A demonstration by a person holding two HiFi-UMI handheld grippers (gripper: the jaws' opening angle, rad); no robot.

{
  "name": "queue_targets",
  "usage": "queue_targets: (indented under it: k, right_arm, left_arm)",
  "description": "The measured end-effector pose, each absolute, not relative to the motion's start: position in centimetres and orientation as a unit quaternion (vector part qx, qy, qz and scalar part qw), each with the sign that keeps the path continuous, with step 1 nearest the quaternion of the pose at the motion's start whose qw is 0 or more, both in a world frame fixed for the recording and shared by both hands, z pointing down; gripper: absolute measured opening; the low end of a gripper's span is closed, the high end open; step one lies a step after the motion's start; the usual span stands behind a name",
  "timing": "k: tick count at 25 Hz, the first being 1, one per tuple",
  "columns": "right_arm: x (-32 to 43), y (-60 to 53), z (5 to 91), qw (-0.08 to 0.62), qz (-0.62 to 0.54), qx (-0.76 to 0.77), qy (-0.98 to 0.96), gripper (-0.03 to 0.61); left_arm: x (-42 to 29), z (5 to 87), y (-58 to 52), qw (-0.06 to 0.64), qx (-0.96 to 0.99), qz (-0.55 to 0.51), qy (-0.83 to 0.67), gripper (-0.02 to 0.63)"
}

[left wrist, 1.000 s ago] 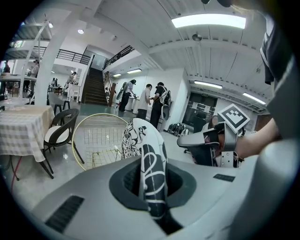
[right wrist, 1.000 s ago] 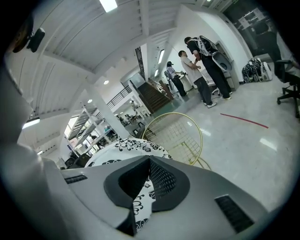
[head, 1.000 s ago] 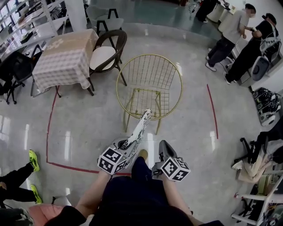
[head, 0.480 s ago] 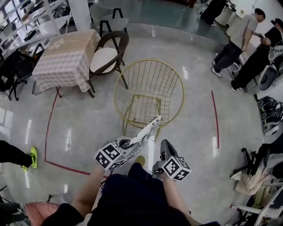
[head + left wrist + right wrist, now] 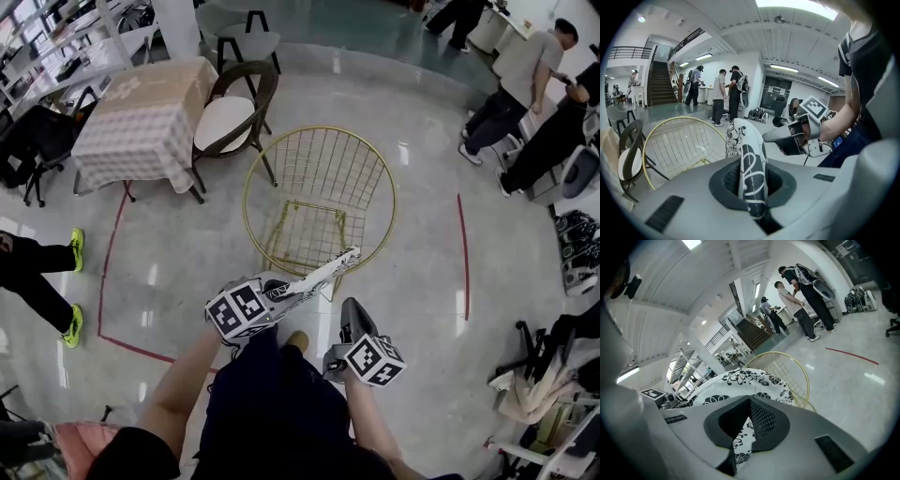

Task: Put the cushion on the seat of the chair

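Note:
A gold wire chair (image 5: 319, 187) stands just ahead of me, its mesh seat (image 5: 305, 234) bare. My left gripper (image 5: 277, 291) is shut on the near edge of a white cushion (image 5: 323, 272) with black floral print. The cushion is held edge-up, and its far end reaches the chair's front rim. In the left gripper view the cushion (image 5: 749, 159) runs straight out from the left gripper (image 5: 751, 169), with the chair (image 5: 679, 140) beyond. My right gripper (image 5: 345, 307) hangs just right of the cushion with its jaws together and nothing between them. From the right gripper (image 5: 749, 399) the cushion's printed face (image 5: 740, 380) shows close by.
A table with a checked cloth (image 5: 141, 122) and a brown chair with a white seat pad (image 5: 230, 117) stand at the back left. Red tape lines (image 5: 108, 272) mark the floor. People (image 5: 530, 75) stand at the upper right; a person's legs in yellow shoes (image 5: 70, 281) are at the left.
The left gripper has swung right and rolled, so the cushion lies flatter and its far end has reached the chair's front rim. The person in yellow shoes has walked further into view at the left.

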State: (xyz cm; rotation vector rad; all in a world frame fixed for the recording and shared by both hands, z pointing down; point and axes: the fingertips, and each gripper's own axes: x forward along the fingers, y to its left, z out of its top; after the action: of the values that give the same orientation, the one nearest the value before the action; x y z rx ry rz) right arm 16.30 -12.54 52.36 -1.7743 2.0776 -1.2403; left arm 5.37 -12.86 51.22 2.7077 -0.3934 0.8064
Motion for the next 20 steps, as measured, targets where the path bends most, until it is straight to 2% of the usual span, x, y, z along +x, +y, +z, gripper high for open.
queue_targets:
  k: [20]
  right_arm:
    - [15.3, -19.5, 52.2, 0.059, -0.392, -0.610, 0.686, 0.023]
  left_arm:
    - [8.7, 54.6, -22.0, 0.079, 0.935, 0.345, -0.005, 0.025]
